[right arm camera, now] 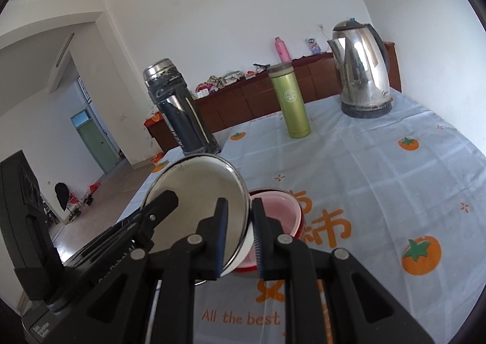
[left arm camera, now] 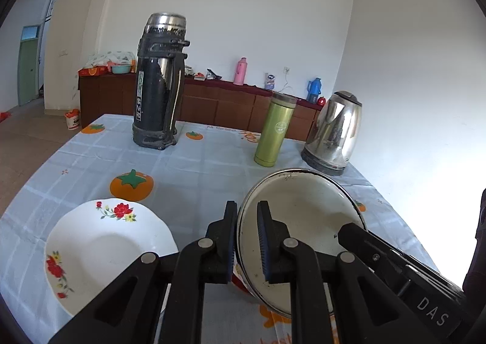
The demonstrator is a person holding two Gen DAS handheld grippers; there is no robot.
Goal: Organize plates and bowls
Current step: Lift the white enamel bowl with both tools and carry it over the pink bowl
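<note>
A white enamel bowl with a dark rim is tilted up off the table. My left gripper is shut on its left rim. My right gripper is shut on the opposite rim of the same bowl; its finger shows in the left wrist view. A pink bowl with a red outside sits on the table just behind my right gripper. A white flowered plate lies flat to the left of my left gripper.
A tall dark thermos, a green flask and a steel kettle stand at the far side of the table. A brown cabinet runs along the back wall. The table's left edge drops to the floor.
</note>
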